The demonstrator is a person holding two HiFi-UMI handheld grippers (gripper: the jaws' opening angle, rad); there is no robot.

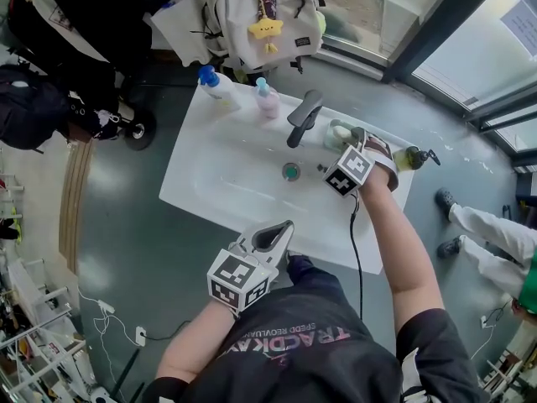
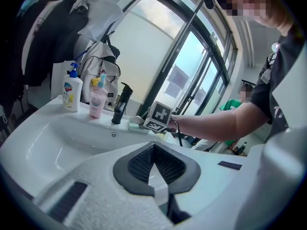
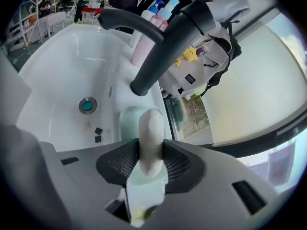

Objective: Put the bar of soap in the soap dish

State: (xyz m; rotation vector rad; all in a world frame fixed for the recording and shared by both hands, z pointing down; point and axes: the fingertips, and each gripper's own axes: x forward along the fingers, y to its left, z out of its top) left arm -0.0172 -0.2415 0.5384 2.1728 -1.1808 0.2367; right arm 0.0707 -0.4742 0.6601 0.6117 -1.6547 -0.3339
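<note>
Gripping the bar of soap upright between its 2 pads, the right gripper holds it directly over the pale green soap dish beside the black faucet. The left gripper, jaws closed on nothing, hovers at the white sink's near edge.

The sink is smooth, glossy white, like glazed ceramic. The faucet is matt black. The soap looks smooth and matt, the dish smooth pale-green plastic. The right tongs have dark, ribbed rubbery pads. The 2 bottles are shiny plastic, the backpack cloth.
</note>
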